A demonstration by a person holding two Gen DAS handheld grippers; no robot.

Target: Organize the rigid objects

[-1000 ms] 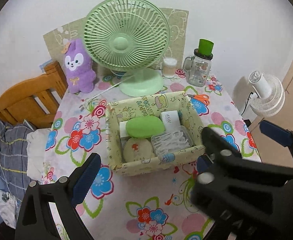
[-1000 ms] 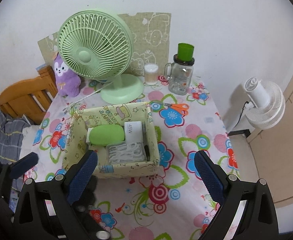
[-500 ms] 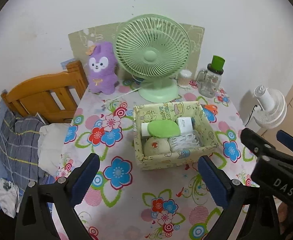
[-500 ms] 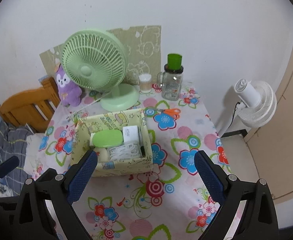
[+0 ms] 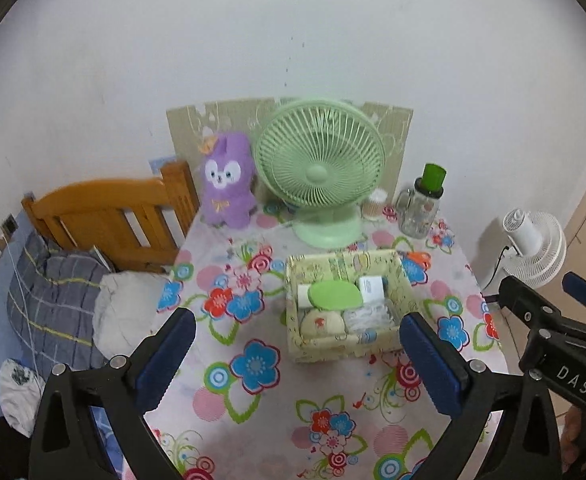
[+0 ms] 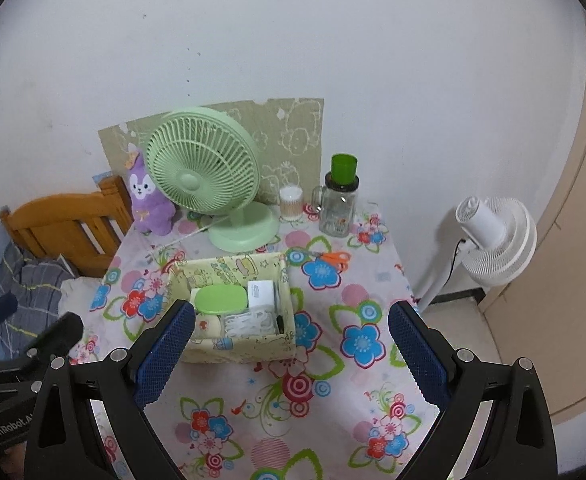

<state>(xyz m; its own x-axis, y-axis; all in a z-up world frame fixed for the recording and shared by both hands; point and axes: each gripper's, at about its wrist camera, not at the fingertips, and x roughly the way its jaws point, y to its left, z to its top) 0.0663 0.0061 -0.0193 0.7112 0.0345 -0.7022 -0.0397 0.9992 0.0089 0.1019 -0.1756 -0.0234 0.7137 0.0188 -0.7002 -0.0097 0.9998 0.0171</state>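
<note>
Since a second ago we have pulled both tools up and back from the table, so the yellow-green patterned cardboard box (image 5: 345, 344) that filled the middle of the left view now sits smaller and further off on the flowered tablecloth (image 5: 253, 364). Our left gripper (image 5: 293, 360) has just been opening and now stands wide with nothing between its blue pads; our right gripper (image 6: 291, 354) is likewise spread wide and empty, hanging over the near edge of the cloth. Inside the box we see a green oval plastic case (image 6: 221, 299) lying on top toward the back, a white rectangular charger block (image 6: 260, 294) beside it, a clear plastic tub of white floss picks (image 6: 249, 323) in front, and a cream round pouch with a red mark (image 6: 207, 326) in the front left corner. Behind the box stand a pale green desk fan (image 6: 205, 176), a purple plush rabbit (image 6: 149, 200), a small clear jar of cotton swabs (image 6: 290, 203) and a glass mug-jar with a green lid (image 6: 339, 200). Orange-handled scissors (image 6: 333, 258) lie on the cloth just beyond the box's right rear corner
</note>
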